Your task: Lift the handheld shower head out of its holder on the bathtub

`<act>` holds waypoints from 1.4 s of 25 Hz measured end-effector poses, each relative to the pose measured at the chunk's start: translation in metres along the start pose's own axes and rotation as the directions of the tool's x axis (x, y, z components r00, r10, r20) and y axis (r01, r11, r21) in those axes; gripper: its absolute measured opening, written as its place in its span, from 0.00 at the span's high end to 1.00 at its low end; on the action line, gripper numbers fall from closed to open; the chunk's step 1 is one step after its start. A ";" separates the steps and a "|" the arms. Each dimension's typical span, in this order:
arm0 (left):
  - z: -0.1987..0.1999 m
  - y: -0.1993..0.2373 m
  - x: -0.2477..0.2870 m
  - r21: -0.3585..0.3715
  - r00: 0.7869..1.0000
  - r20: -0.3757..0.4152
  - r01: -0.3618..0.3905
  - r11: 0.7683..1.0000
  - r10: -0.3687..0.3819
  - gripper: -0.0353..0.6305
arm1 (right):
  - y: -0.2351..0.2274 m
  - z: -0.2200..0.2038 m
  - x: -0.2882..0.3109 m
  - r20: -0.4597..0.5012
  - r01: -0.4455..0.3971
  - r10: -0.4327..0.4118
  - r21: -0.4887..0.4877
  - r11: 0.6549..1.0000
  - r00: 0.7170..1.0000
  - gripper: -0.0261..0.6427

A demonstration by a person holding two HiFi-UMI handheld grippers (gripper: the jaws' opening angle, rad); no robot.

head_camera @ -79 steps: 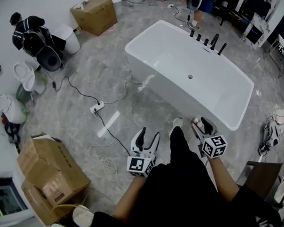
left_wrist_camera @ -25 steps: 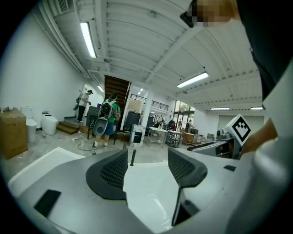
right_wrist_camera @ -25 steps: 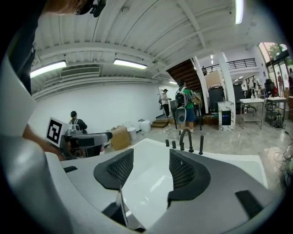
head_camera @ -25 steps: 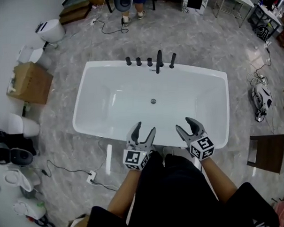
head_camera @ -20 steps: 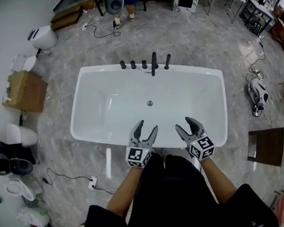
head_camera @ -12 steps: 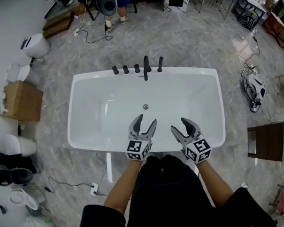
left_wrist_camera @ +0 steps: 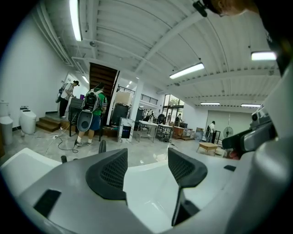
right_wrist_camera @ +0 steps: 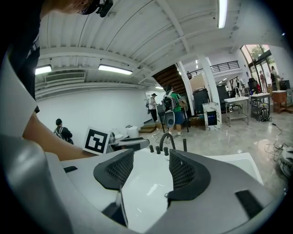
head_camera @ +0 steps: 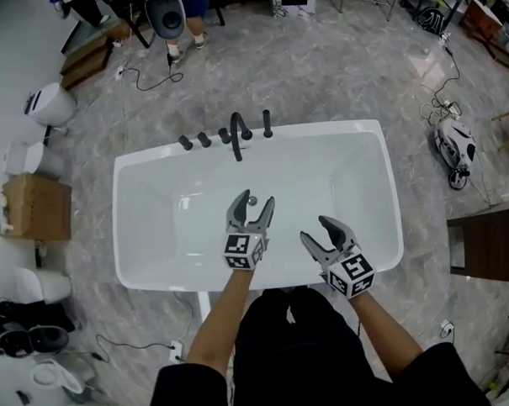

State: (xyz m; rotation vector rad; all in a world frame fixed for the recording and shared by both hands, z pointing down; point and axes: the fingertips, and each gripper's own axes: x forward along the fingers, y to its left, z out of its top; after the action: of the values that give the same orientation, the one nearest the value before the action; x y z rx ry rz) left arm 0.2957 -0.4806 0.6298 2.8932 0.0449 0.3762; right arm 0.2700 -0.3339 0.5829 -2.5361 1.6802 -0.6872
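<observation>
— Both empty?
— Yes: left gripper [head_camera: 254, 200] and right gripper [head_camera: 316, 229] gaped wide, centre frame, over the bathtub [head_camera: 337, 169]. Shower head [head_camera: 267, 122] stood on its upper rim; a hasty reach might've clipped the spout [head_camera: 237, 131].

Head view steeply above the bathtub [head_camera: 319, 132]; both gripper views low across it.

Grey marbled floor [head_camera: 333, 68] is occupied mid-frame by a white bathtub [head_camera: 390, 192]. A cardboard box [head_camera: 34, 207] and toilet [head_camera: 48, 104] are seen at the left edge, and a white appliance [head_camera: 454, 147] and brown table [head_camera: 484, 247] at the right.
</observation>
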 end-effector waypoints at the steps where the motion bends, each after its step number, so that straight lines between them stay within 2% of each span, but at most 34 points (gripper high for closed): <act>1: -0.005 -0.001 0.010 -0.007 1.000 -0.005 0.002 1.000 -0.002 0.57 | -0.007 0.000 0.003 0.001 0.004 -0.004 0.005 1.000 1.000 0.63; 5: -0.021 0.004 0.045 -0.062 1.000 -0.013 -0.015 0.998 0.014 0.57 | -0.027 0.000 0.014 0.012 0.009 -0.009 0.032 0.999 1.000 0.63; 13: -0.038 0.025 0.124 -0.054 0.999 -0.041 -0.013 0.998 0.010 0.57 | -0.061 -0.011 0.037 0.018 0.045 -0.047 0.090 0.995 0.999 0.63; 21: -0.044 0.047 0.184 0.006 0.999 -0.053 0.008 1.000 -0.008 0.57 | -0.104 -0.031 0.058 0.017 0.099 -0.103 0.140 0.985 0.995 0.63; 25: -0.048 0.060 0.206 0.024 0.999 -0.054 -0.002 1.000 0.003 0.57 | -0.116 -0.039 0.067 -0.002 0.119 -0.119 0.105 0.987 0.993 0.63; 32: -0.063 0.077 0.242 0.043 0.998 -0.069 -0.006 0.999 0.009 0.57 | -0.127 -0.056 0.078 -0.012 0.125 -0.125 0.149 0.981 0.992 0.63; 35: -0.070 0.090 0.255 -0.021 0.996 -0.081 -0.027 0.999 0.025 0.56 | -0.128 -0.068 0.084 -0.031 0.128 -0.125 0.162 0.978 0.992 0.63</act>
State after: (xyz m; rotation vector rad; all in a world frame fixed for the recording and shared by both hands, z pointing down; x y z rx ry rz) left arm 0.5243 -0.5381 0.7795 2.8586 0.0157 0.4944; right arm 0.3837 -0.3396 0.7059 -2.5440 1.4121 -0.8261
